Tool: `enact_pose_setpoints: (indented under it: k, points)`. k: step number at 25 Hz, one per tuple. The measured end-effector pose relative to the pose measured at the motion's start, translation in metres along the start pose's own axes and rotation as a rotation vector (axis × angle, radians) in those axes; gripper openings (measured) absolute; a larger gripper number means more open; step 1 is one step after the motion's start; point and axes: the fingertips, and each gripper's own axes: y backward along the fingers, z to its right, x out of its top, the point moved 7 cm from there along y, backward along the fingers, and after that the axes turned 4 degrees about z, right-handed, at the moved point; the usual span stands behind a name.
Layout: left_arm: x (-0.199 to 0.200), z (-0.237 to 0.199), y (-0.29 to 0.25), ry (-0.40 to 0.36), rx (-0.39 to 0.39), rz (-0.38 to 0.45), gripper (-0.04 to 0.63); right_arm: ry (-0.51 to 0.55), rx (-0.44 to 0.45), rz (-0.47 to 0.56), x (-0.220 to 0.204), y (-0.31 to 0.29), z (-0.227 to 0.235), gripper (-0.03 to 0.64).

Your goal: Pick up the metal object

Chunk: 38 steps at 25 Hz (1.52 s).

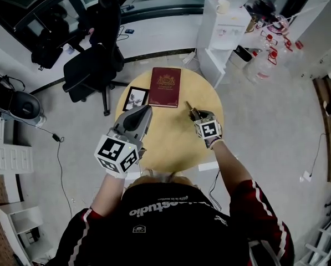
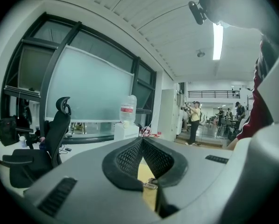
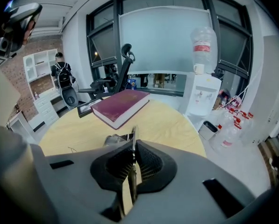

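Observation:
The metal object [image 1: 189, 106] is a small thin piece of shiny metal at the right of the round yellow table [image 1: 171, 144]. My right gripper [image 1: 193, 113] points down at it and is shut on it. In the right gripper view a thin metal blade [image 3: 133, 136] stands edge-on between the pads, with more of the metal showing to the left of the jaws. My left gripper [image 1: 145, 111] hovers over the table's left half, clear of the object. Its jaws meet at the tips with nothing between them [image 2: 142, 142].
A dark red book [image 1: 164, 87] [image 3: 120, 105] lies at the table's far side, with a black picture frame [image 1: 136, 97] to its left. A black office chair [image 1: 93, 65] stands beyond the table on the left and a white water dispenser [image 1: 223, 32] on the right.

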Motion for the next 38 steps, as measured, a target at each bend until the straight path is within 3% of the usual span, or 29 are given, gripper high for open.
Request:
enact_pose_setpoints:
  k: [13,22,38]
  points:
    - [0.024,-0.025,0.017,-0.009,-0.06,0.027,0.017,-0.012,-0.077,0.048,0.029,0.051,-0.019,0.029]
    - [0.031,-0.037,0.028,-0.01,-0.11,0.049,0.017,-0.019,-0.105,0.149,0.049,0.107,-0.051,0.029]
    - [0.043,-0.041,0.032,-0.002,-0.203,0.058,0.017,-0.172,-0.148,0.45,0.104,0.21,-0.106,0.03]
